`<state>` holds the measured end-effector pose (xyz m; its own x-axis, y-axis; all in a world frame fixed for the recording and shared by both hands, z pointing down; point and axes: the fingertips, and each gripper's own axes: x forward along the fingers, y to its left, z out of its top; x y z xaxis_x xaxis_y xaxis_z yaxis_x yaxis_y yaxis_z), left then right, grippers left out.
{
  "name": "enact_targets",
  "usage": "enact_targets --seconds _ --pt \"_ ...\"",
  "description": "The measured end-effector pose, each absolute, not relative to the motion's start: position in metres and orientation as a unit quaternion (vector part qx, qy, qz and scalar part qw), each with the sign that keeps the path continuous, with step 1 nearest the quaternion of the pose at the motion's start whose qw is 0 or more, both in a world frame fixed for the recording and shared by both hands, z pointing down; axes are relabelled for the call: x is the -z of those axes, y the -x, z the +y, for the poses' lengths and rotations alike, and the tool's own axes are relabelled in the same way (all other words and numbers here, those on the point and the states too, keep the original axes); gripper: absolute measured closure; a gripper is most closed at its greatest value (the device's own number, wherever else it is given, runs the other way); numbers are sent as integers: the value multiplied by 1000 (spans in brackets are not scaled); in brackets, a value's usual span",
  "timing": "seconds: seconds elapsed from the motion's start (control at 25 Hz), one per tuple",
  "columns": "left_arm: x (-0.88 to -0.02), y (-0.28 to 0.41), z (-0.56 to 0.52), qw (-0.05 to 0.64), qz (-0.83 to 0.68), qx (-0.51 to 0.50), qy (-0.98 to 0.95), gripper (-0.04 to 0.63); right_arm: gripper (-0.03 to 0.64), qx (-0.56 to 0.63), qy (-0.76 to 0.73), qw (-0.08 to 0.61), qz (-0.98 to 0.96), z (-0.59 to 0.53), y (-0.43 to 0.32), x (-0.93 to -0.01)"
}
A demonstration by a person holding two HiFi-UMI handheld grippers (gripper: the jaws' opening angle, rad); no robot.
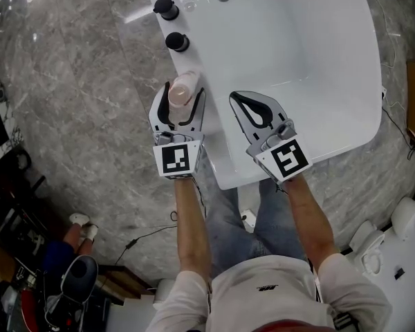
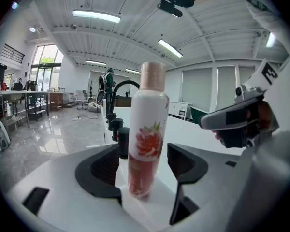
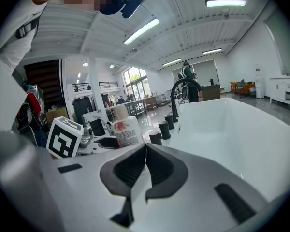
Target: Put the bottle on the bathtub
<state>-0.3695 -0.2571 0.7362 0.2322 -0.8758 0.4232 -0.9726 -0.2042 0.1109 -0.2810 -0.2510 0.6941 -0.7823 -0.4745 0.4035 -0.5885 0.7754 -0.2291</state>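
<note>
- Grey stone floor [image 1: 69, 81] lay far left; nothing on it belonged to the task.
- Three black knobs [image 1: 177, 41] sat in a row on the bathtub [image 1: 304, 68] rim, just beyond the bottle.
- Left tongs [image 1: 180, 106] were spread, one pad on each side of the bottle [image 1: 182, 88], and did not look to be pinching it.
- The bottle stood upright on the bathtub's left rim, close to the outer edge.
- Step in hand, as judged: let go and back off. It would go best with the tongs kept wide and drawn straight back toward the person. The bottle is tall and narrow, so a clipped side could tip it off the rim.
- Right tongs [image 1: 251, 104] were pressed together and empty, hovering over the basin, well apart from the bottle.
- The head view showed only the cap from above, so the base could not be checked there.
- The left gripper view showed the base on the rim, daylight by the left pad, and a curved black tap [image 2: 122, 87].
- The right gripper view showed the closed seam and the bottle's side.
</note>
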Motion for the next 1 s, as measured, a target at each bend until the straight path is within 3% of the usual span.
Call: enact_targets --seconds 0.56,1.0 --pt "-649 373 -214 159 -644 -105 -741 304 621 -137 -262 151 -943 -237 276 -621" --pt "-520 350 -181 123 -642 -74 -753 427 621 -106 -243 122 -957 -209 264 -506"
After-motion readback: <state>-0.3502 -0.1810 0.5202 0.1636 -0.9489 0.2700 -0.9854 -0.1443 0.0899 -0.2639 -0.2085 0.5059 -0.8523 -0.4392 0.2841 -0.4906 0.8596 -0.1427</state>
